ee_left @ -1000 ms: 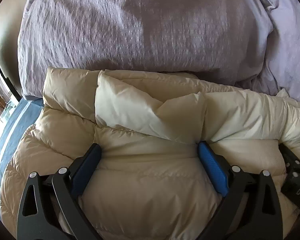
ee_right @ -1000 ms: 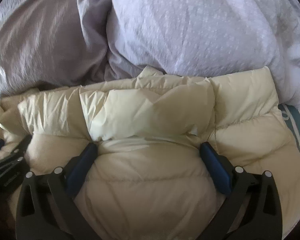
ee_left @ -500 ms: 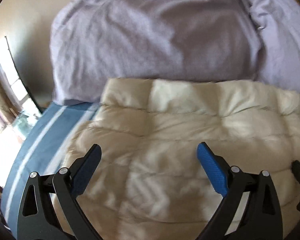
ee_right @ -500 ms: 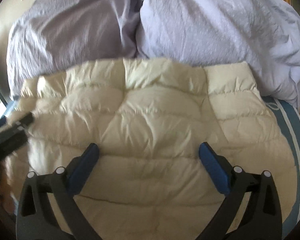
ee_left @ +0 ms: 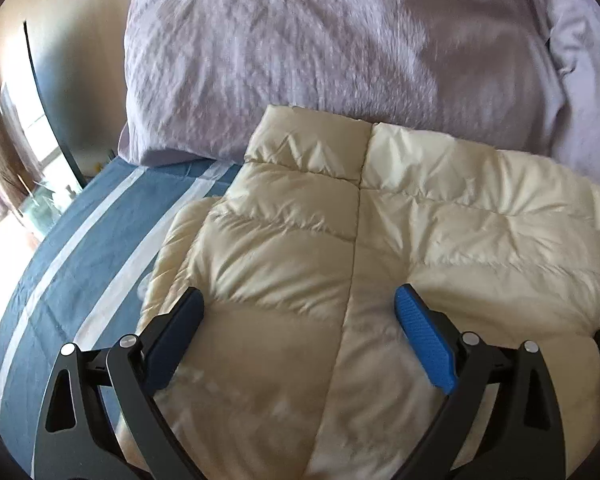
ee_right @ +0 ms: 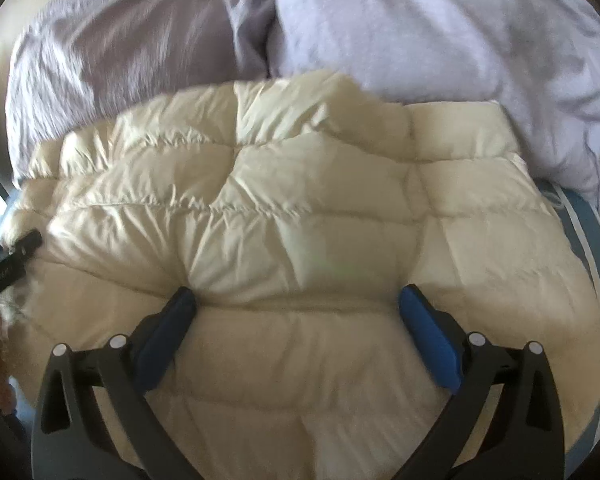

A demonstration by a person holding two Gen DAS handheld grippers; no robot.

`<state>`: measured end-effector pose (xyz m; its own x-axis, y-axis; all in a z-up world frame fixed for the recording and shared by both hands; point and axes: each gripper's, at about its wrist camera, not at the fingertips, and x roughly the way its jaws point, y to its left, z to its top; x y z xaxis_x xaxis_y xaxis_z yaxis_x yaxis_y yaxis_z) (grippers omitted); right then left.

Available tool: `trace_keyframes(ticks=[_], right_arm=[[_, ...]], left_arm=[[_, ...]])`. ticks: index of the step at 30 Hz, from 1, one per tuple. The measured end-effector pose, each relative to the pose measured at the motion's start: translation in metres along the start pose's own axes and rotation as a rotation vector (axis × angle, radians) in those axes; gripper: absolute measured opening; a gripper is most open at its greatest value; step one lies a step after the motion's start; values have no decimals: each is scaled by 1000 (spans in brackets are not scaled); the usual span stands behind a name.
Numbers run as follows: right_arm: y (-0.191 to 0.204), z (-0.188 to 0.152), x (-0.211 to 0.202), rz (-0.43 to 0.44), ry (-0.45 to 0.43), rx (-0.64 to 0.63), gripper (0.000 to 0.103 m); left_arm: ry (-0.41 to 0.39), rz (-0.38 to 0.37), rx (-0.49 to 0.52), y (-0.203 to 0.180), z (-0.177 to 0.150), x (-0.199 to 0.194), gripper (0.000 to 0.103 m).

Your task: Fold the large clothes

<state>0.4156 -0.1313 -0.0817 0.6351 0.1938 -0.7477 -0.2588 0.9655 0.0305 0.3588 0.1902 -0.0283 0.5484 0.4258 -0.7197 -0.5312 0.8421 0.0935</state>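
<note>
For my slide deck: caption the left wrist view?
Open left gripper above cream puffer jacket on striped bed.

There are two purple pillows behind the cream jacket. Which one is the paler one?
The right pillow is paler, a light lilac. The left pillow beside it is a darker, greyer mauve. Both lie behind the cream puffer jacket.

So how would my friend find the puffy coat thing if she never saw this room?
Look at the bed with the blue, white-striped sheet. In front of the two big lilac pillows lies the cream quilted puffer jacket. It alone is pale cream, shiny and stitched into puffy squares.
</note>
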Motion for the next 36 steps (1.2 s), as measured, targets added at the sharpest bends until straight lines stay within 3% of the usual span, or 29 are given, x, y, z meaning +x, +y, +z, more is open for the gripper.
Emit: trace_keyframes(ticks=[5,11,17,21,30,33,36], right_arm=[[-27,-14,-41,11,-33,62,101],[-90,-36,-80,-64,-16,170,101],[-134,-53,-80,-57,29,306,101],[-159,-61,-83,10,33,428,101],[-178,-75,-66,118,101,494,97],[-180,-77,-63,145,103,509,92],[-179,-77,-62,187,106,505,77]], left_arm=[[31,-43,-44,39,-8,-24,98],[69,-35,-93,85,-24,-37,98],[167,-160,-213,115,-44,-33,98],[179,-214,-240,120,-50,-39,98],[269,-326,-304,114,-59,-22,96],[268,-337,-297,108,-58,-21,93],[267,-350,-306,105,-57,-21,87]])
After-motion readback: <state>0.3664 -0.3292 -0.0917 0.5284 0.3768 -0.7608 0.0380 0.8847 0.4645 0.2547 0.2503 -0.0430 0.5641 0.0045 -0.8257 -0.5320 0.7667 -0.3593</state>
